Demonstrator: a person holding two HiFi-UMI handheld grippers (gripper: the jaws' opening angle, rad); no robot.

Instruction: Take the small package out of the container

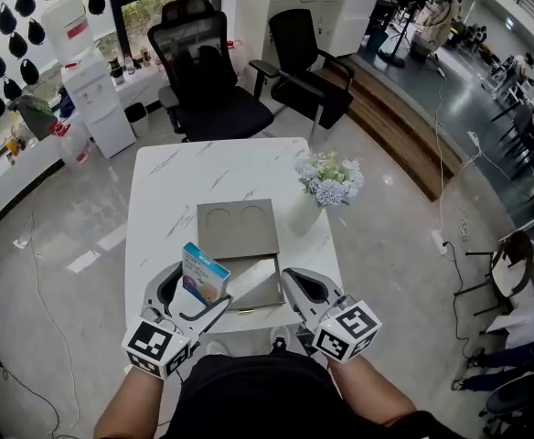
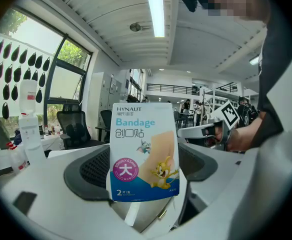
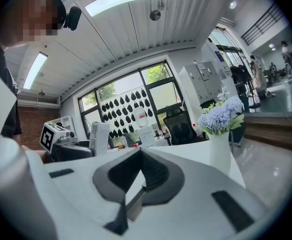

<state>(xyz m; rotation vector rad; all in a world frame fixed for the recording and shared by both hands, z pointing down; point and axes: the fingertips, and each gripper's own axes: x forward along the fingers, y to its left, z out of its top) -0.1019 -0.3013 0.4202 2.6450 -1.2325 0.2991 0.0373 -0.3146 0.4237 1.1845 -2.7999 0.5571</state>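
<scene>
A small bandage package (image 1: 203, 274), white and blue with a cartoon print, stands upright between the jaws of my left gripper (image 1: 197, 296), which is shut on it, lifted just left of the container. In the left gripper view the package (image 2: 144, 151) fills the middle, and the left gripper (image 2: 145, 170) has a dark pad on each side of it. The container is a flat grey box (image 1: 260, 286) near the table's front edge; its lid (image 1: 238, 228) lies open behind it. My right gripper (image 1: 289, 282) is at the box's right edge, and in its own view the right gripper (image 3: 138, 194) is shut on a thin pale edge.
A white vase of pale flowers (image 1: 325, 187) stands on the white marble table (image 1: 185, 176) to the right of the lid. Two black office chairs (image 1: 208, 71) stand beyond the far edge. A water dispenser (image 1: 91, 90) is at the back left.
</scene>
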